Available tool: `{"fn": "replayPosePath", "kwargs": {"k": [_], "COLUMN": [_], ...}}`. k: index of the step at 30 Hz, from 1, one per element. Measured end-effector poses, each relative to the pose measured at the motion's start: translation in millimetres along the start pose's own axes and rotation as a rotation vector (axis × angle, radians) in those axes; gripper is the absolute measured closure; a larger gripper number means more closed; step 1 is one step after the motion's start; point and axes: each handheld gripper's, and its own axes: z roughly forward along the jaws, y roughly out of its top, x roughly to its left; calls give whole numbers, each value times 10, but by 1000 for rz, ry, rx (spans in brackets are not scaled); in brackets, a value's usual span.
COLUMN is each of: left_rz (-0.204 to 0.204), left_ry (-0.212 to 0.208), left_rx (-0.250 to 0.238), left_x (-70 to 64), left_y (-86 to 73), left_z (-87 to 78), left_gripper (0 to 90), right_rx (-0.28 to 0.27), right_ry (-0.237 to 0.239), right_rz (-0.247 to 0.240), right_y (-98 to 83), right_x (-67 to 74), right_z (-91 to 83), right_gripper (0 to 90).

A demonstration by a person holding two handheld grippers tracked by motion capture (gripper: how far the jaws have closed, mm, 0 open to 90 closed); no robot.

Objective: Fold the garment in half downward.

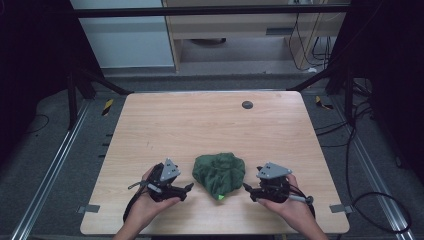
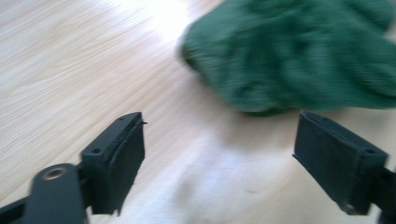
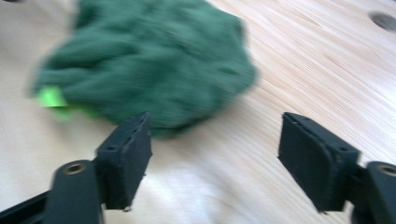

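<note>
The crumpled dark green knitted cloth (image 2: 299, 51) is blurred in the left gripper view and cut off at its top and right edges; its bright green tag (image 3: 50, 98) is smeared, its markings unreadable.

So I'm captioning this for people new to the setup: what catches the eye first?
A crumpled green cloth with a bright green tag sits near the front edge of the table. The left gripper and right gripper flank it, jaws open, neither touching it.
</note>
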Motion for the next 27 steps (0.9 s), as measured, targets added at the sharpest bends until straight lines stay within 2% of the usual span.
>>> {"fn": "replayPosePath", "kwargs": {"k": [4, 10, 12, 15, 19, 21, 23, 27], "left_rz": [-55, -155, -182, -200, -208, -204, -203, -212], "left_ry": [31, 69, 99, 105, 121, 112, 108, 124], "left_rx": [22, 41, 46, 64, 90, 74, 57, 63], "left_x": [245, 577, 654, 718, 756, 767, 768, 748], "left_y": [-51, -150, -185, -233, -273, -293, -308, -328], "left_z": [124, 286, 320, 370, 430, 469, 483, 457], "left_gripper": [112, 92, 93, 92, 91, 46, 1, 0], "right_rx": [8, 33, 53, 74, 110, 103, 99, 108], "right_ry": [-69, -146, -183, -211, -247, -248, -246, -254], "right_rz": [90, 227, 245, 292, 321, 352, 350, 363], "right_y": [-71, -168, -191, -214, -259, -289, -296, -299], "right_x": [-213, -468, -532, -610, -673, -684, -684, -691], "right_z": [101, 285, 351, 413, 491, 514, 520, 529], "right_gripper": [166, 109, 114, 123, 130, 92, 81, 26]}}
